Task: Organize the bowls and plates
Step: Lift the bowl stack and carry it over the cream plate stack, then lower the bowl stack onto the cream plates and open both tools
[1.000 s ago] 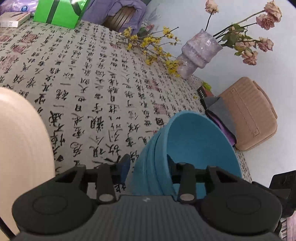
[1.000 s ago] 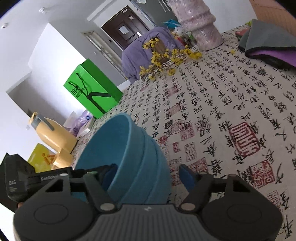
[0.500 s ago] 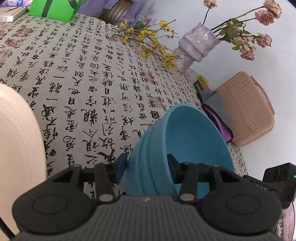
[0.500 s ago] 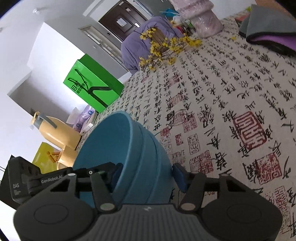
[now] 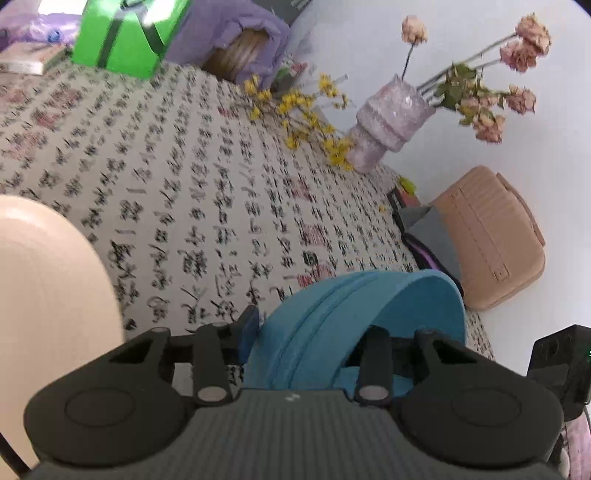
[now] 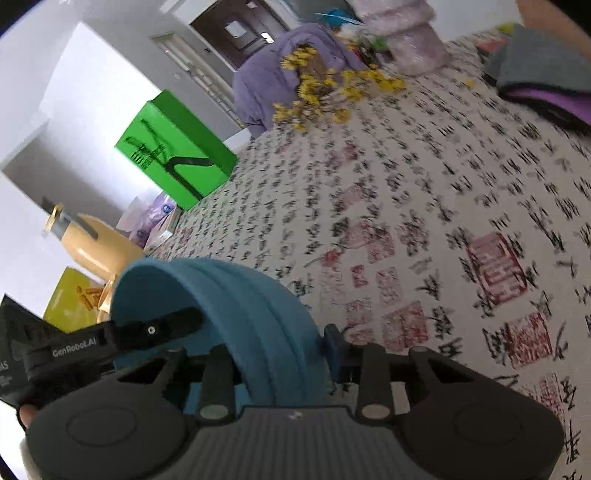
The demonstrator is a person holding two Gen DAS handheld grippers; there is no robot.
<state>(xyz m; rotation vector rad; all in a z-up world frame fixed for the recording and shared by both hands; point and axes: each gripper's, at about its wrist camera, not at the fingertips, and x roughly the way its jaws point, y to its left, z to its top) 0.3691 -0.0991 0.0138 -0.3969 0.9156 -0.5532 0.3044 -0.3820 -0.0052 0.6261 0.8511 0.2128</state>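
A stack of blue bowls (image 5: 369, 295) rests over the calligraphy-print tablecloth (image 5: 207, 206), and both grippers hold it from opposite sides. My left gripper (image 5: 314, 328) straddles the wall, one blue pad outside and the other finger inside. Its jaws are closing and press on the wall. In the right wrist view the blue bowls (image 6: 229, 295) sit between the jaws of my right gripper (image 6: 277, 347). Those jaws are also closing; the outer pad touches the wall and the inner finger is hidden. A cream plate (image 5: 44, 295) lies at the left.
At the far side stand a lilac vase (image 5: 388, 122) of dried roses, yellow flower sprigs (image 5: 306, 118) and a green bag (image 5: 125, 33). Folded grey and purple cloths (image 5: 428, 236) and a tan case (image 5: 491, 236) lie at the right. A yellow pitcher (image 6: 96, 247) stands beyond the bowls.
The right gripper's jaws have narrowed onto the bowls' wall. The left jaws widened a little, then narrowed again. The stack has tipped, its opening now more edge-on in both views.
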